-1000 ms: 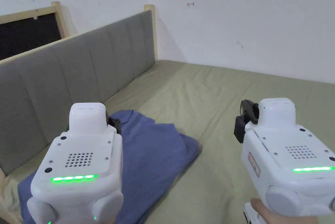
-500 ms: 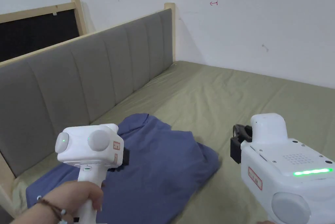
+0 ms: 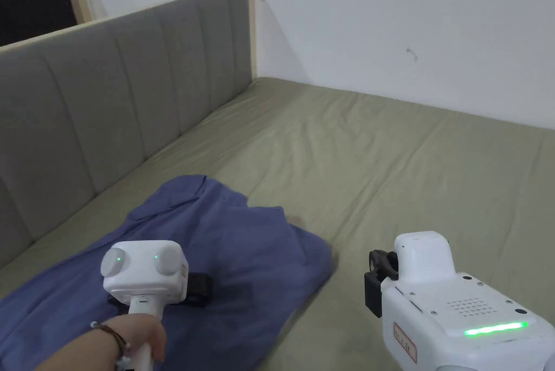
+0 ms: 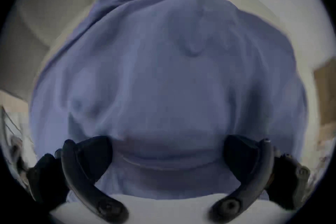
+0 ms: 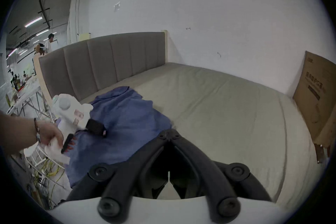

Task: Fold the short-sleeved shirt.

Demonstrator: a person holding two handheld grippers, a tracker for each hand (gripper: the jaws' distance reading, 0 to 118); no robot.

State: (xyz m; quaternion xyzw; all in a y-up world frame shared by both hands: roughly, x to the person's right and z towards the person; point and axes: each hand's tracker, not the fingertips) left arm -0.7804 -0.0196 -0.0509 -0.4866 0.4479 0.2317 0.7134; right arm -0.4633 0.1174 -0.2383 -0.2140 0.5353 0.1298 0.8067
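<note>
A blue short-sleeved shirt (image 3: 238,258) lies rumpled and partly spread on the near left of the olive bed sheet (image 3: 412,171). My left gripper (image 3: 196,290) is tipped down low over the shirt's middle. In the left gripper view its jaws stand wide apart, and the left gripper (image 4: 167,148) has a raised ridge of the shirt (image 4: 163,73) lying between them. The right gripper view also catches this left gripper (image 5: 84,134) over the shirt (image 5: 131,118). My right gripper (image 3: 376,277) hovers over bare sheet to the right of the shirt. The right gripper (image 5: 169,134) is shut on nothing.
A grey padded headboard (image 3: 108,96) with a wooden frame runs along the left, and a white wall (image 3: 433,20) stands behind the bed. A cardboard box (image 5: 316,100) leans at the bed's far right. People and tables (image 5: 23,93) are beyond the headboard.
My left gripper has turned over and dropped from in front of the camera down onto the shirt. The right gripper has sunk lower and stays shut. The head camera has shifted.
</note>
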